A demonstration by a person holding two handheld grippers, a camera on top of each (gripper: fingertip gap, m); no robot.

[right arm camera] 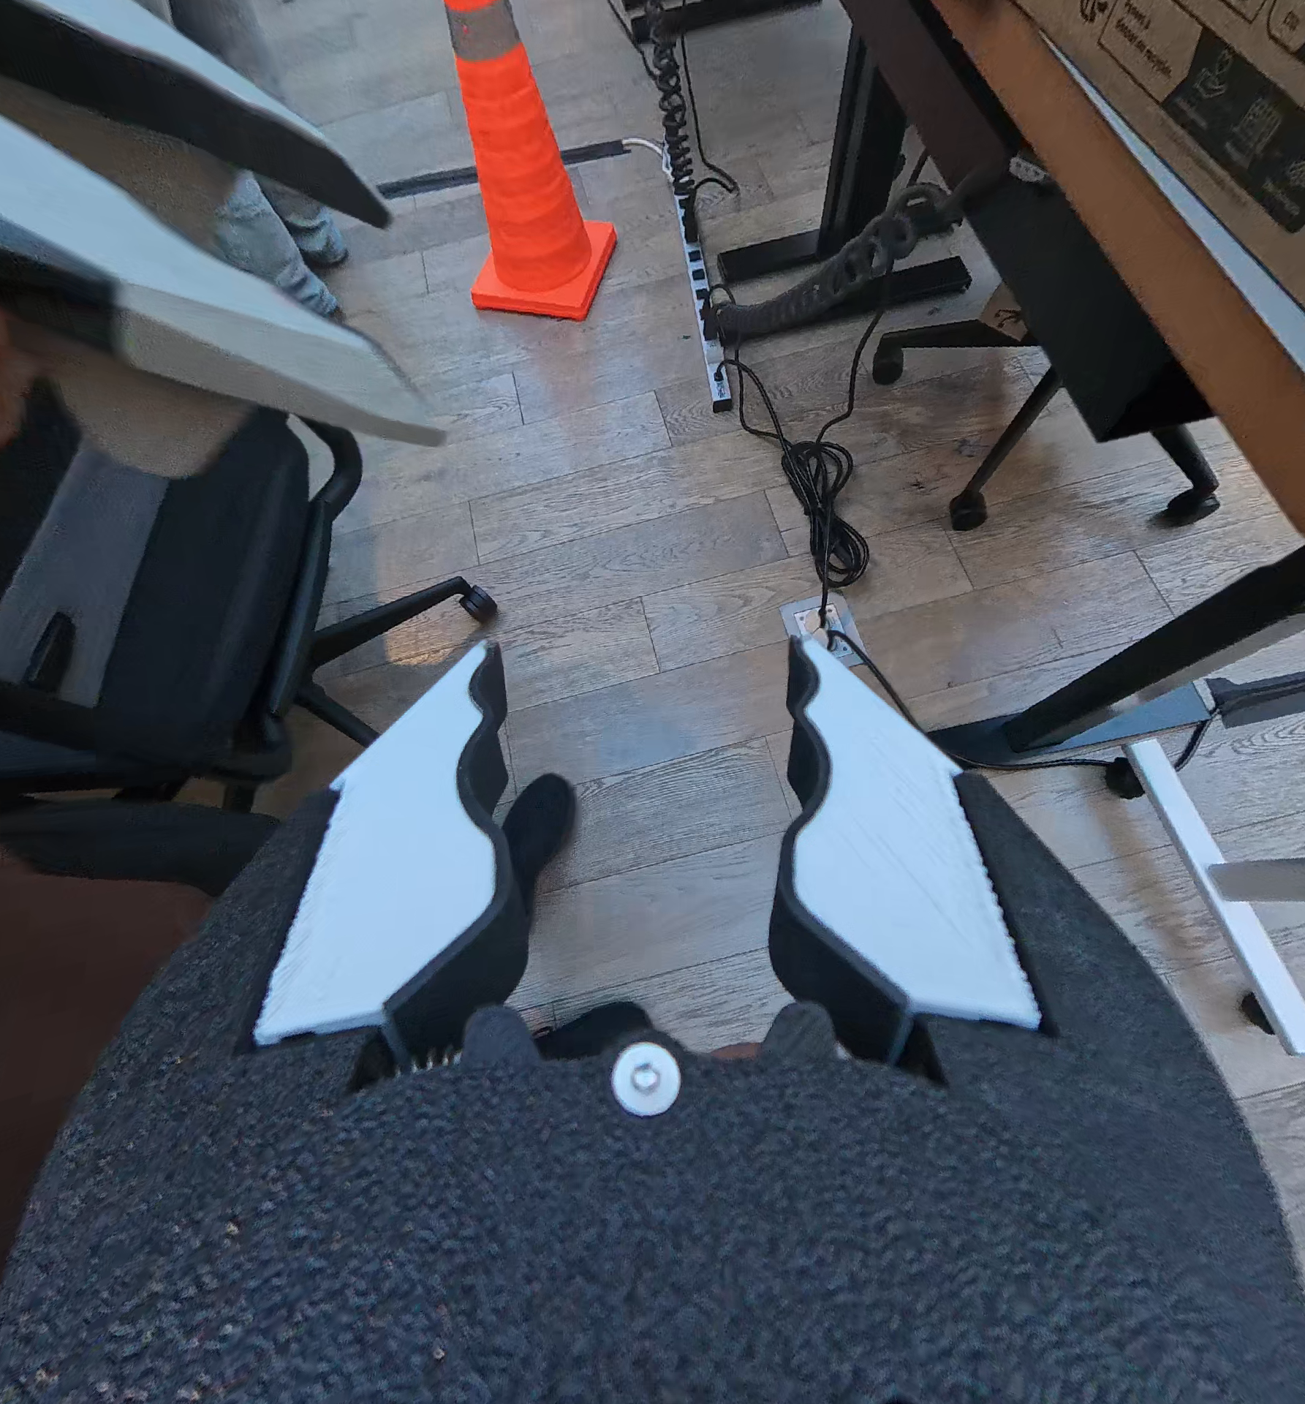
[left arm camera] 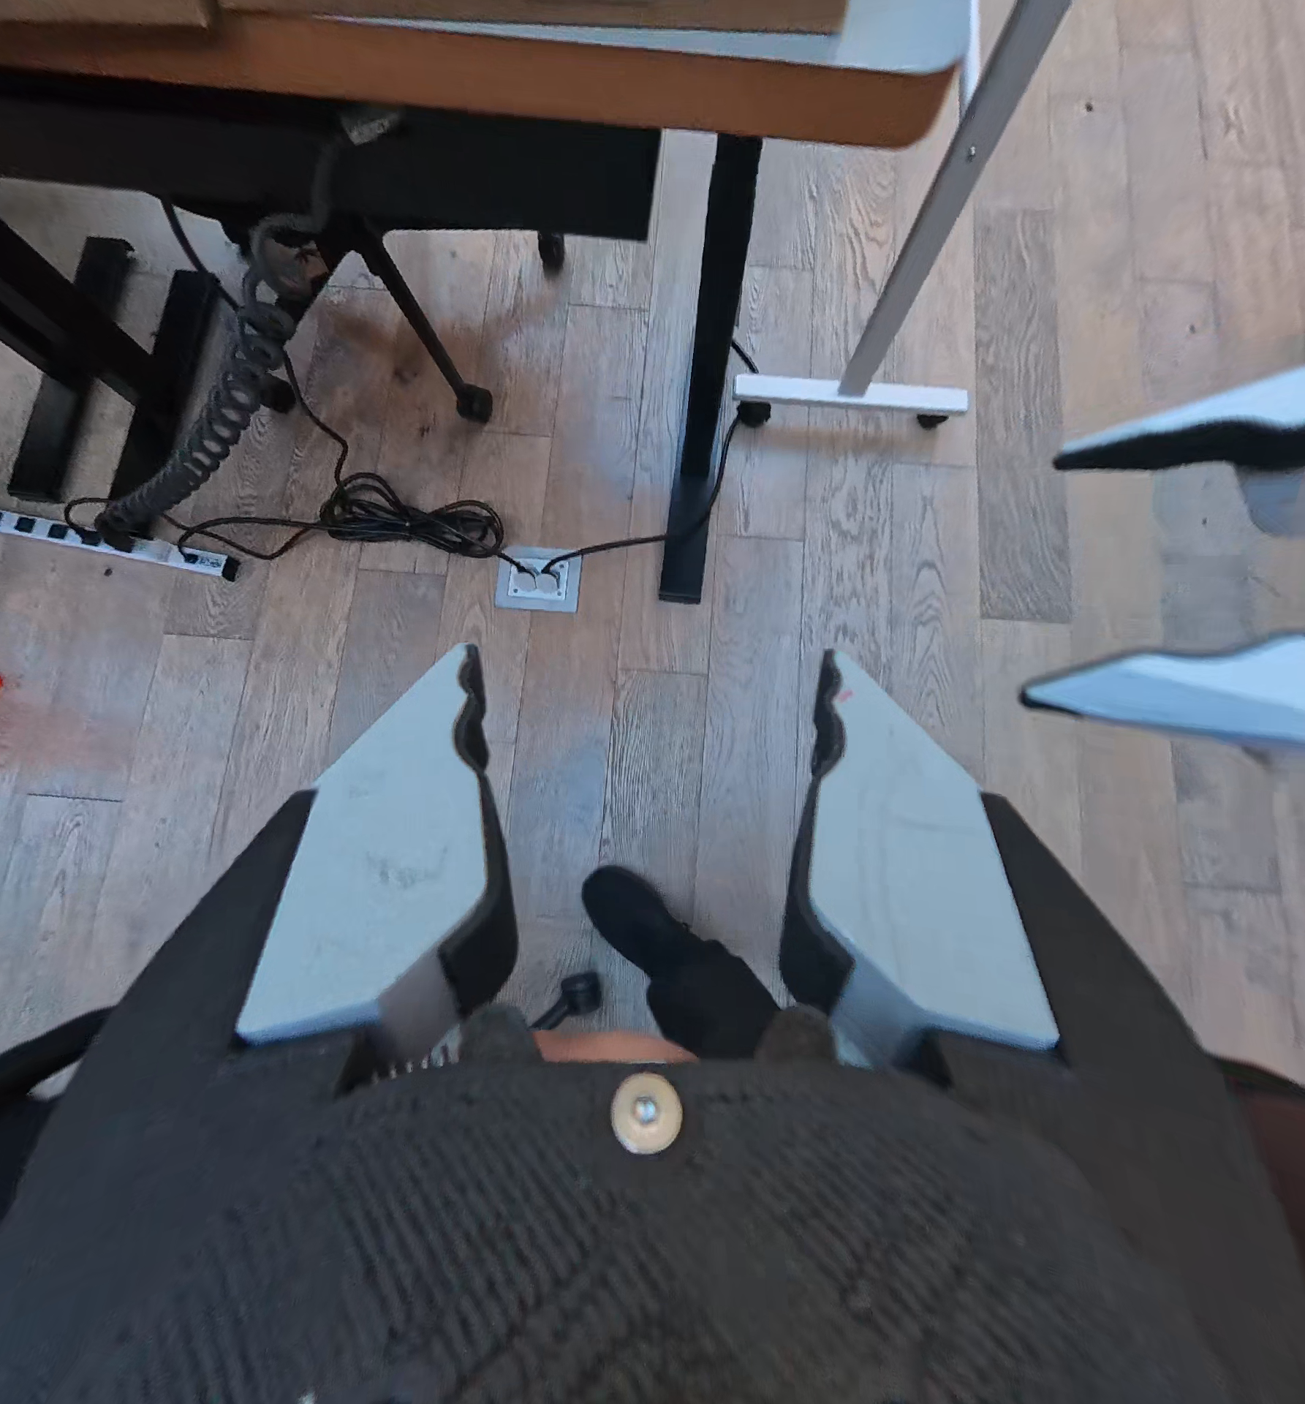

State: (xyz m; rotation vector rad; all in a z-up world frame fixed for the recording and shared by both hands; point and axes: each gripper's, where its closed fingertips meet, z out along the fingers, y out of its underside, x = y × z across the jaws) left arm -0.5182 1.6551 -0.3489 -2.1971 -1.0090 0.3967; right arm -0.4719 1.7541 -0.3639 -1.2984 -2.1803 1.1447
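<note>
My left gripper (left arm camera: 649, 661) is open and empty, pointing down at the wood floor (left arm camera: 900, 608). A floor outlet plate (left arm camera: 539, 581) with two cables plugged in lies just beyond its tips. My right gripper (right arm camera: 641, 649) is open and empty, also pointing at the floor, its right fingertip over the same outlet plate (right arm camera: 816, 619). The right gripper also shows open at the right edge of the left wrist view (left arm camera: 1044, 577). The left gripper shows open at the upper left of the right wrist view (right arm camera: 414, 327). A person's black shoe (left arm camera: 634, 919) is under both grippers and also shows in the right wrist view (right arm camera: 543, 828).
A wooden desk (left arm camera: 634, 83) with black legs (left arm camera: 710, 365) stands ahead. A power strip (left arm camera: 87, 539) and a coiled black cable (left arm camera: 406, 520) lie on the floor. An orange cone (right arm camera: 520, 175) stands farther off. A black office chair (right arm camera: 201, 577) is to the left. A white stand foot (left arm camera: 850, 396) sits beside the desk leg.
</note>
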